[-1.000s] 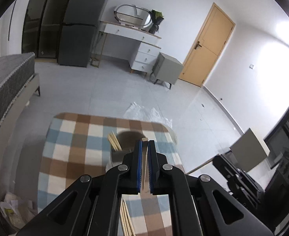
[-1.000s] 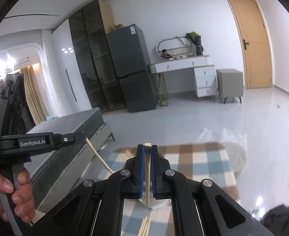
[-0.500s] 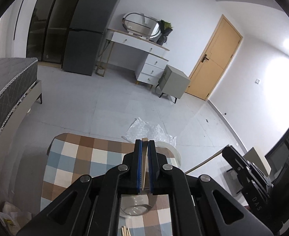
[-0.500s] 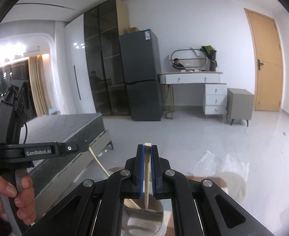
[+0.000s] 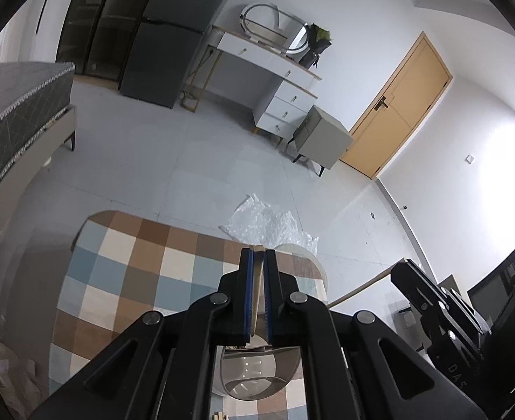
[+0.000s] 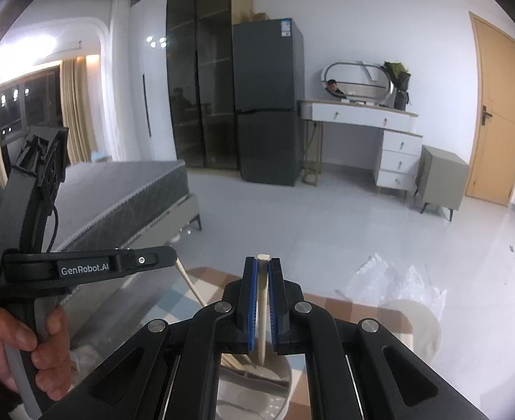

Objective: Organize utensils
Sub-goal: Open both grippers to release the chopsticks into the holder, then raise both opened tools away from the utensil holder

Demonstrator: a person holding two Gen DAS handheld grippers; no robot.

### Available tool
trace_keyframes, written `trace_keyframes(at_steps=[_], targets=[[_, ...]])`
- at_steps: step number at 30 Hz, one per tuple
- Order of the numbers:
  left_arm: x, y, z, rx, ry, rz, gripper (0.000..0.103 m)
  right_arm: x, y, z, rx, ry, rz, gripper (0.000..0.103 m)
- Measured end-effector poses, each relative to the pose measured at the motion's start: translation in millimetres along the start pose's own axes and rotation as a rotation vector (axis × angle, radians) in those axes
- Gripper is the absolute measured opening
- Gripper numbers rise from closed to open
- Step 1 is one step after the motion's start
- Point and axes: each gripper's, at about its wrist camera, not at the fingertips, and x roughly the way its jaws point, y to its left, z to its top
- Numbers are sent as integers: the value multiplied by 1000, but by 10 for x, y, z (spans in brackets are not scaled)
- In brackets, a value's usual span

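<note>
Chopstick (image 6: 262, 301), pale wood, square-tipped, sits clamped in right gripper (image 6: 263, 262); left gripper (image 5: 256, 252) pinches another chopstick (image 5: 255, 294); holder (image 6: 257, 378) at six o'clock.

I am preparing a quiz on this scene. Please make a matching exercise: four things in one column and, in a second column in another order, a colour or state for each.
Things:
1. left gripper
2. door
3. fridge
4. tablecloth

Colour or state:
a. yellow-brown wood
b. checked in brown, blue and cream
c. shut on a chopstick
d. dark grey

Pairs: 1-c, 2-a, 3-d, 4-b
</note>
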Motion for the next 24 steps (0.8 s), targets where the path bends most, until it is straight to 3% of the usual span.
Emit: trace_keyframes(at_steps=[4,11,13,15,17,24], targets=[[67,12,-31,-4,36,-7,1,135,17,-99,-22,50,-2,6],[188,16,-79,-9,149,-20,1,273,-145,-277,81,104,30,9],[188,22,-78,-11,169,-3,8,250,-193,-316,121,110,37,13],[146,42,-73,-29,165,-1,29,209,-233,-331,148,105,42,21],[60,49,-70,-34,138,8,41,129,-264,-346,164,92,43,24],[-159,16,-124,-7,101,72,55,-132,-255,-346,205,60,26,43]])
